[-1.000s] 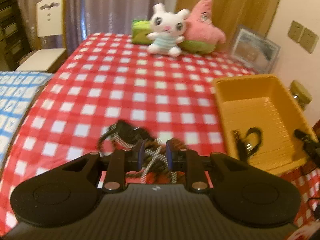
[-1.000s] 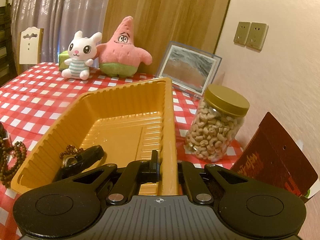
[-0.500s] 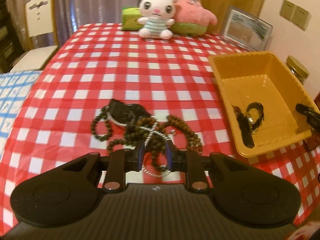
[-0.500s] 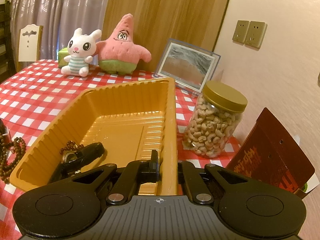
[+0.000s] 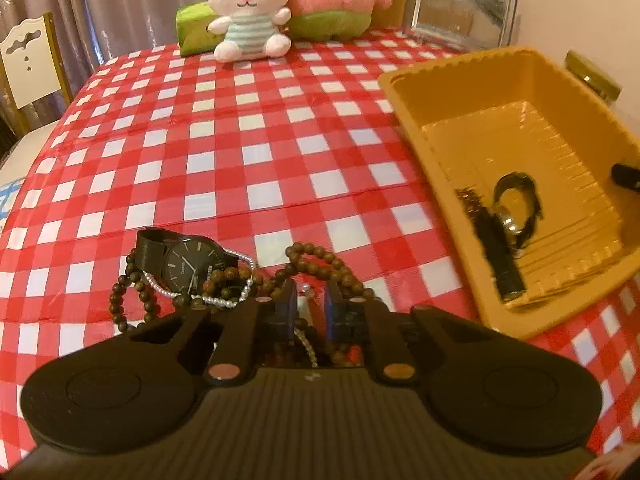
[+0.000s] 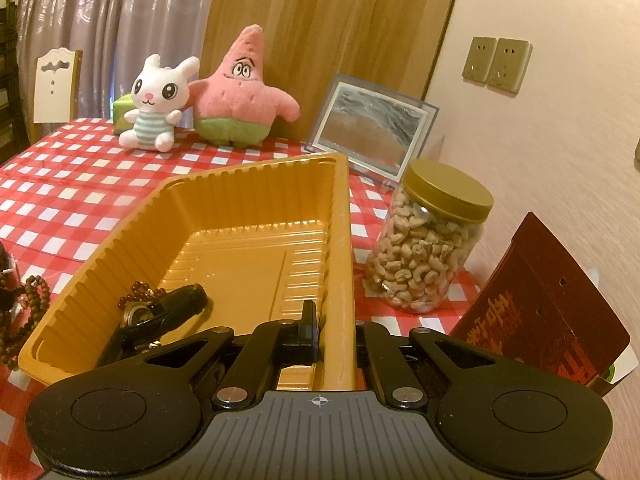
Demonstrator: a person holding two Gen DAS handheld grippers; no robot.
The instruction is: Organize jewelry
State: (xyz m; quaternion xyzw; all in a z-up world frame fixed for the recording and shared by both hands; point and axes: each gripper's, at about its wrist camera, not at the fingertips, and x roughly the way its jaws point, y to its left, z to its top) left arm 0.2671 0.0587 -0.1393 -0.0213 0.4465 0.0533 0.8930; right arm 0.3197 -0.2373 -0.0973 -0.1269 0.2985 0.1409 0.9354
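A tangle of jewelry lies on the red checked cloth: a black watch (image 5: 180, 264), brown bead strands (image 5: 320, 256) and a pearl bracelet (image 5: 224, 300). My left gripper (image 5: 311, 300) is low over this pile. Its jaws are closing, with a thin silvery chain and beads in the narrow gap between them; the pads do not visibly press on it. The yellow tray (image 5: 460, 68) to the right holds another black watch (image 5: 516, 208) and a small bead chain. My right gripper (image 6: 336, 320) is shut on the tray's (image 6: 248, 172) near right wall, one finger inside and one outside.
At the back stand a white bunny plush (image 5: 248, 4), a pink star plush (image 5: 332, 0), a green box (image 5: 192, 32) and a picture frame (image 6: 372, 128). A cashew jar (image 6: 424, 240) and a dark red book (image 6: 540, 312) are right of the tray. A chair (image 5: 24, 68) is at far left.
My left gripper has dropped down and closer onto the jewelry pile, and its jaws have narrowed around the strands. The right gripper and the tray have not moved.
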